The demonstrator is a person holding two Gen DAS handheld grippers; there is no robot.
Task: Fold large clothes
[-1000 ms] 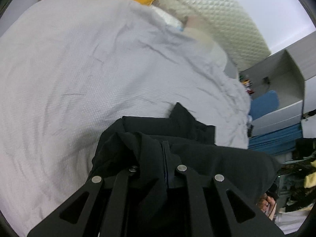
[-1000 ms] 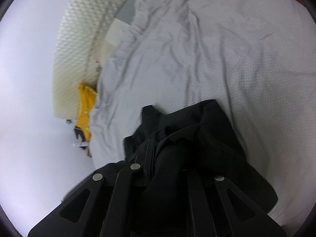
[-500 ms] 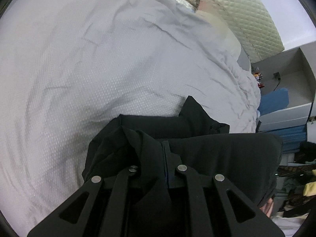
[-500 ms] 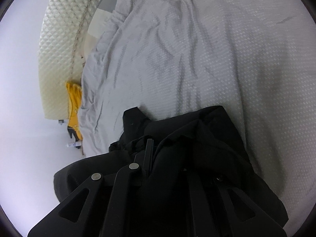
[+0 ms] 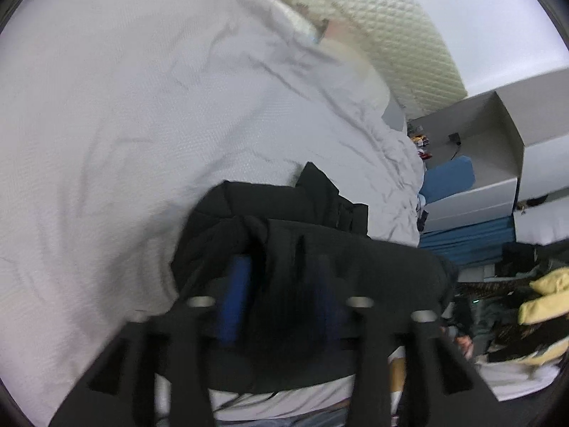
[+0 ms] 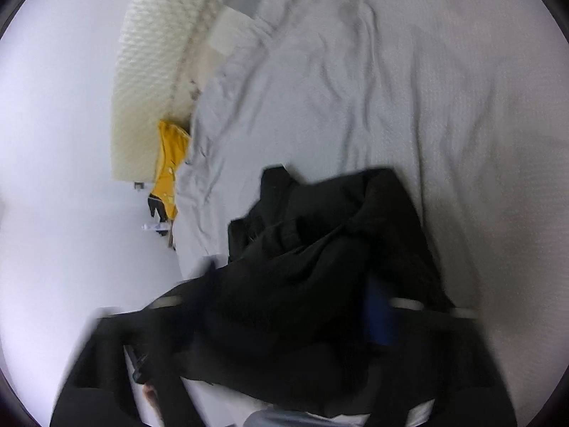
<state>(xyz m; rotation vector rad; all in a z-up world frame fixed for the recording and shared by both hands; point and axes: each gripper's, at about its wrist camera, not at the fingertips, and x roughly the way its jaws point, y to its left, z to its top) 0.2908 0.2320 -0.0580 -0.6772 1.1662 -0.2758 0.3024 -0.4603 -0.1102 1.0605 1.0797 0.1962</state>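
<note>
- Rumpled grey bedspread (image 5: 149, 114) covers the bed, soft and bumpy.
- Black garment (image 5: 284, 220) lies bunched right under both grippers, its long side running across from one to the other.
- Left gripper (image 5: 281, 284) has just been opening; cloth sits loose between its blue fingers (image 5: 234, 295).
- Right gripper (image 6: 284, 306) has just let go too, jaws wide.
- Far off: quilted headboard (image 6: 149, 71), yellow cloth (image 6: 169, 163).

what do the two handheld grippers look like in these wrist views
Both are matte black frames of angled struts with triangular cut-outs and round silver bolt heads. The left gripper shows blue pads on its fingers; the right gripper shows one blue pad on the fingers. Both views are motion-blurred.
</note>
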